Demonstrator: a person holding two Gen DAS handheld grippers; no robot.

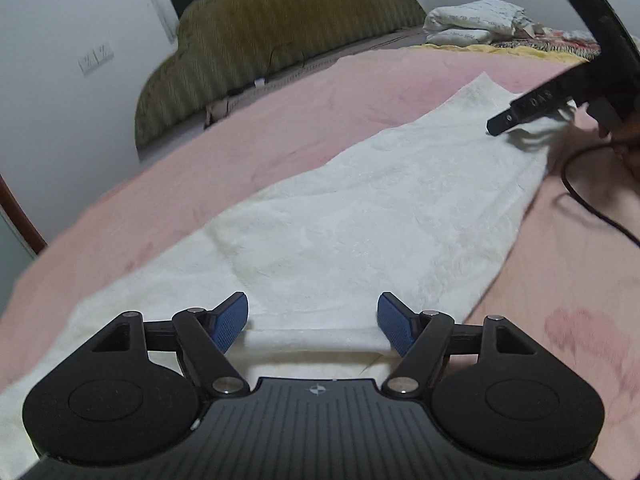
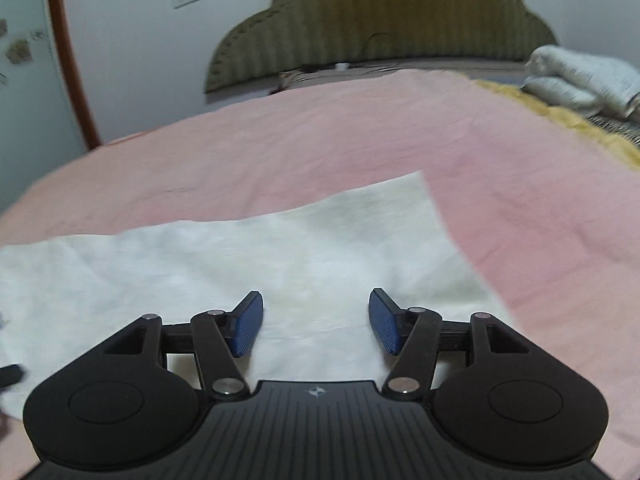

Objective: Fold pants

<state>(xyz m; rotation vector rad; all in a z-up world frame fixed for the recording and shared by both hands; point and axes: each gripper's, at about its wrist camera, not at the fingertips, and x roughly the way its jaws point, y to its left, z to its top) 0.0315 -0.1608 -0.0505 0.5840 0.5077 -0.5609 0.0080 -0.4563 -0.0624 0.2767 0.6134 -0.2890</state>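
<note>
Closest to the left wrist cam, the left gripper [image 1: 313,322] has its blue pads [image 1: 232,322] spread wide apart, nothing pinched betw. them; a folded white edge of the pants [image 1: 360,216] lies across the gap just below the tips, contact can't be told. The pants are white, lightly crinkled, laid flat on a pink bedsheet [image 1: 280,100], running lengthwise away from that cam toward the upper right. At their far end the right gripper [image 1: 532,110] hangs low over the cloth, w/ a black cable [image 1: 588,204] trailing over the sheet beside it. From the right wrist cam, the right gripper [image 2: 316,320] also has its blue pads [image 2: 250,322] wide apart and empty, w/ the pants [image 2: 240,264] beneath and ahead of them; one corner of the cloth points up-right, pink bedsheet [image 2: 440,128] beyond it. Farther back: an olive ribbed headboard [image 1: 276,40] w/ a scalloped top against a white wall [image 1: 60,20], a wall switch [image 1: 96,57] to its left, and folded pale bedding [image 1: 476,20] at the far right of the bed.
</note>
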